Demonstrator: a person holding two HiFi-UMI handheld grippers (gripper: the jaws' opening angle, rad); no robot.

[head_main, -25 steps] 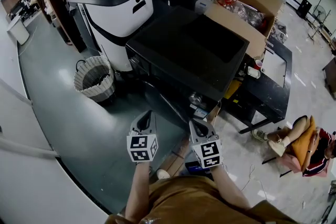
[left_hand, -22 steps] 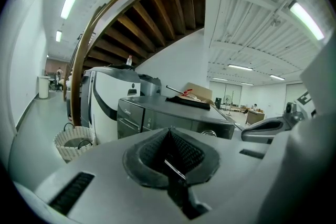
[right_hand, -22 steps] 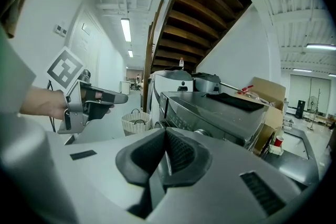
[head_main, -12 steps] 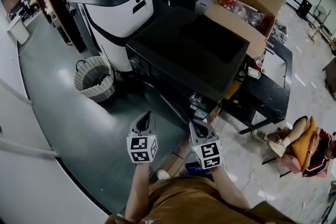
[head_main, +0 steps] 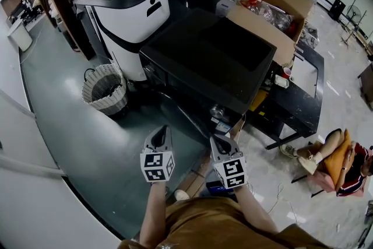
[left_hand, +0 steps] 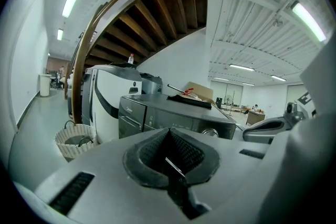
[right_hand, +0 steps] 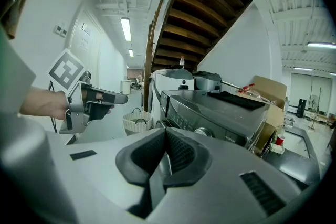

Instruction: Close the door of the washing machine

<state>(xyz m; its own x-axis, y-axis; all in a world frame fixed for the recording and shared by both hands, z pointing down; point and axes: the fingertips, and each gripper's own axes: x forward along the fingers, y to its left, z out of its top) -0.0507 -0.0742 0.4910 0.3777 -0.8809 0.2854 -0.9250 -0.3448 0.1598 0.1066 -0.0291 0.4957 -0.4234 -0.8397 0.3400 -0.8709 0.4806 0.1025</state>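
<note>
Both sets of fingers clenched, empty — left gripper and right gripper hover side by side, near of the dark grey boxy washing machine. Its low front door, barely visible, probably swings rigid and light — push its free rim.

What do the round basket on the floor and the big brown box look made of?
Pale round woven basket: likely wicker or plastic weave, matte; ribbed lattice wall shows. Big brown open box: probably corrugated cardboard, dull; folded flaps.
</note>
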